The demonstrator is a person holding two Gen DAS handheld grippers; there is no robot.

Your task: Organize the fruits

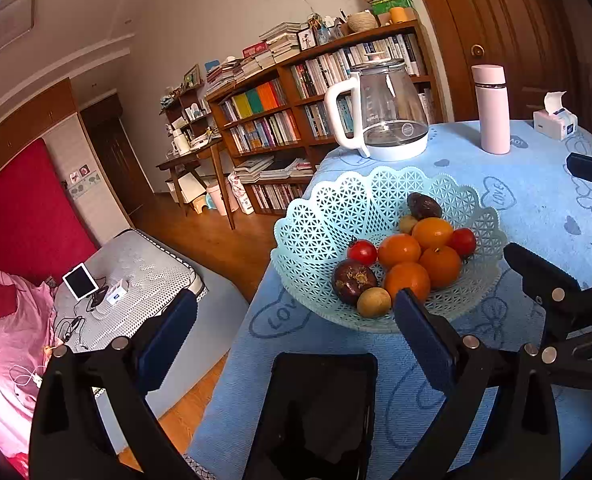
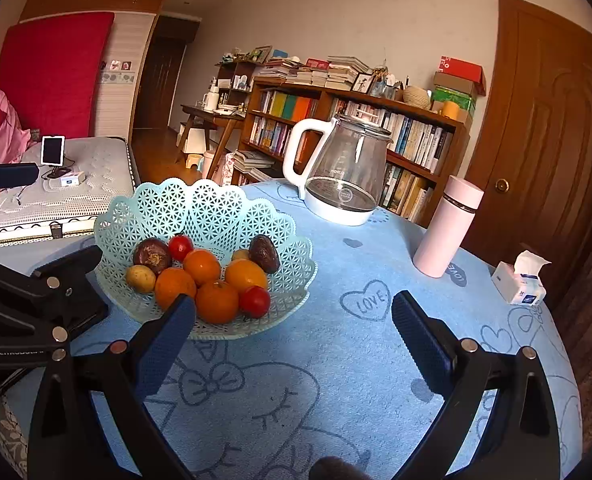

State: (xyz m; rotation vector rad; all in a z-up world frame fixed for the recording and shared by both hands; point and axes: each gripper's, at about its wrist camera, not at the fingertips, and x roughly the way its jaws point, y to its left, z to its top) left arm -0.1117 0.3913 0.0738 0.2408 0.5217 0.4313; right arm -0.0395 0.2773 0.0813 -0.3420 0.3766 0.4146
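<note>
Jaws apart on both grippers, nothing held. Basket (image 2: 199, 216) w/ fruit sits just ahead. Oranges (image 2: 217, 302) firm, round, roll easy; grab across middle.

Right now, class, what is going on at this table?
A person holds two tongs over a round table covered in a blue cloth. Both the left tongs and the right tongs are open and hold nothing. All the fruit, oranges, red tomatoes and dark passion fruits, sits in the light blue lattice basket. A glass kettle and a pink flask stand behind it.
</note>
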